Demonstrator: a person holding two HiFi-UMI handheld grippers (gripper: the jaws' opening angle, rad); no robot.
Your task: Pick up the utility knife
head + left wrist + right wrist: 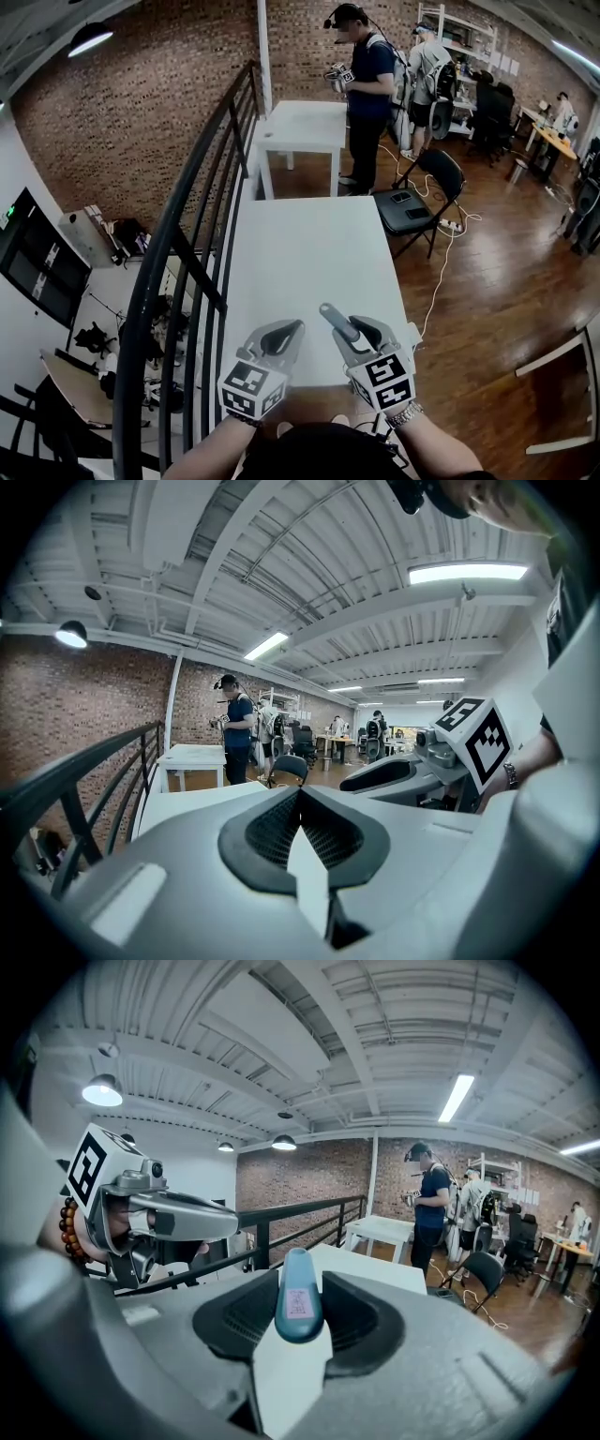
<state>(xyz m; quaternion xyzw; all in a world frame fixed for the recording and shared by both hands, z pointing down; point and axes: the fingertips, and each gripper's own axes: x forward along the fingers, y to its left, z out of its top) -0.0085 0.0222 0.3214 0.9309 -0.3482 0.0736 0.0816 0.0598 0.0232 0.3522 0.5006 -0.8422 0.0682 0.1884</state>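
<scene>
Grip holds: utility knife [298, 1302] sits pinched by its handle between my right gripper's [366, 342] pads, over the white table's [300, 253] near edge. Looks light, stiff, slick (squeeze firmly). Left gripper [278, 339] closed, empty.

Teal utility knife [298, 1299], pink label; white table [300, 262]; red-brown brick wall [141, 103].

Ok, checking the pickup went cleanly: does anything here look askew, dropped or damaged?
Nothing stands out. The utility knife sits clamped in the right gripper, in line with its jaws, over the white table. The left gripper is shut and empty.
</scene>
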